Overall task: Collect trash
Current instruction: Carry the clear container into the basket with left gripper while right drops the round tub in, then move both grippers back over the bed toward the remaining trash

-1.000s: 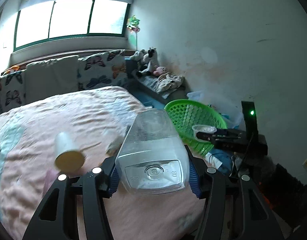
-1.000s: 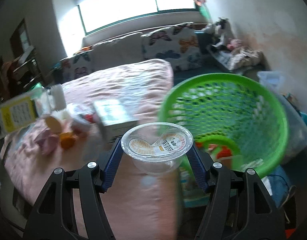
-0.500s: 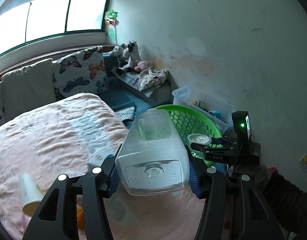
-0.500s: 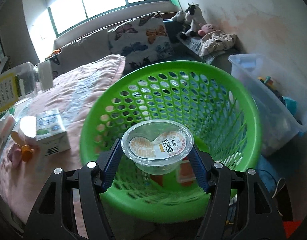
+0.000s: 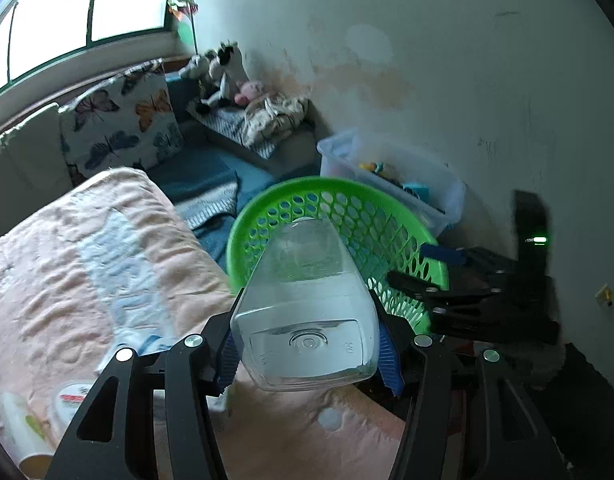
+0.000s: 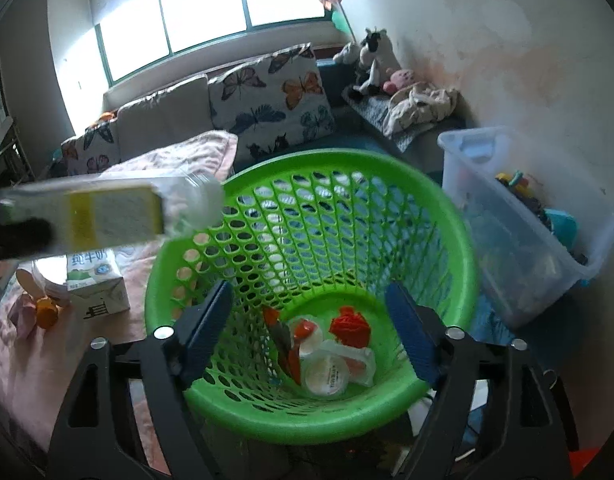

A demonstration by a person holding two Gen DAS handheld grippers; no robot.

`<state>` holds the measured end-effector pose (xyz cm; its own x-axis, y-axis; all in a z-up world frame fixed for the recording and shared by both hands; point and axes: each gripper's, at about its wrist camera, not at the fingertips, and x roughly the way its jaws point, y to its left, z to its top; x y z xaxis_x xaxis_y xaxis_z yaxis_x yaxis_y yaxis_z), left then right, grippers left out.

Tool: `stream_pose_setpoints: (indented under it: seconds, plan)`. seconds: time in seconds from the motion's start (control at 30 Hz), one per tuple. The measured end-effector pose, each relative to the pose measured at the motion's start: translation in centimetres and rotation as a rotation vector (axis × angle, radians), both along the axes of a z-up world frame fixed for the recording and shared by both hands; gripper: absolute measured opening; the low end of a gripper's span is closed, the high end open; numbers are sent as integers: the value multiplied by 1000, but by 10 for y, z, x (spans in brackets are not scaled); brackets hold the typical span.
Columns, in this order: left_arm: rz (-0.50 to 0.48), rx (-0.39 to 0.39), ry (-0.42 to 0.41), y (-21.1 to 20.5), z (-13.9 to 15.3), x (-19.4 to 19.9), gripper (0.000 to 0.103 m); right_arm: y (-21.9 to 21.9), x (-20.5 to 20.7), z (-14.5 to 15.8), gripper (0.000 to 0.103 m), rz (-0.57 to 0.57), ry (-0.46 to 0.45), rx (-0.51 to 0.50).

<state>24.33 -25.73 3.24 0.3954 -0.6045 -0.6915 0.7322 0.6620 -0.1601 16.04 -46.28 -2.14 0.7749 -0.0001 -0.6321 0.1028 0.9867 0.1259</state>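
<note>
Little legible print in the bedroom

Embossed "08" marks the clear bottle's base (image 5: 307, 344); Chinese characters on the milk carton (image 6: 95, 280) are too blurred to read.

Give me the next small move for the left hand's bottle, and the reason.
Probably carry the clear bottle forward over the green basket and release. The left tongs grip its base, its neck just over the near rim; the right tongs hang open above the basket.

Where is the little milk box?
In the right wrist view, the small white-and-green milk carton stands on the pink bedspread, left of the green plastic basket.
</note>
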Motion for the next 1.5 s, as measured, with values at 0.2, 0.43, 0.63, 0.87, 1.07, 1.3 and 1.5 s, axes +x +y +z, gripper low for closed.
stream_pose_setpoints:
  seconds: [0.2,0.43,0.63,0.87,1.07,1.3,1.5]
  plan:
    - [-40,57,61,-37,-19,12,54,-7,-15,5,79,-15,-26,4]
    - [-71,154,121,-72,-44,20,54,-13,-24,3,80,-35,-32,36]
    - [-64,212,174,-84,-64,24,55,-19,-28,0,80,-48,-34,64]
    - [-36,190,205,-81,-69,28,62,-20,-33,-3,80,-54,-28,78]
    - [-16,138,171,-65,-55,21,62,-16,-39,-1,80,-49,-33,86]
    - [40,82,126,-23,-34,3,62,-2,-49,8,80,-29,-48,85]
    - [105,57,85,15,-18,-17,62,15,-55,13,82,-3,-57,96]
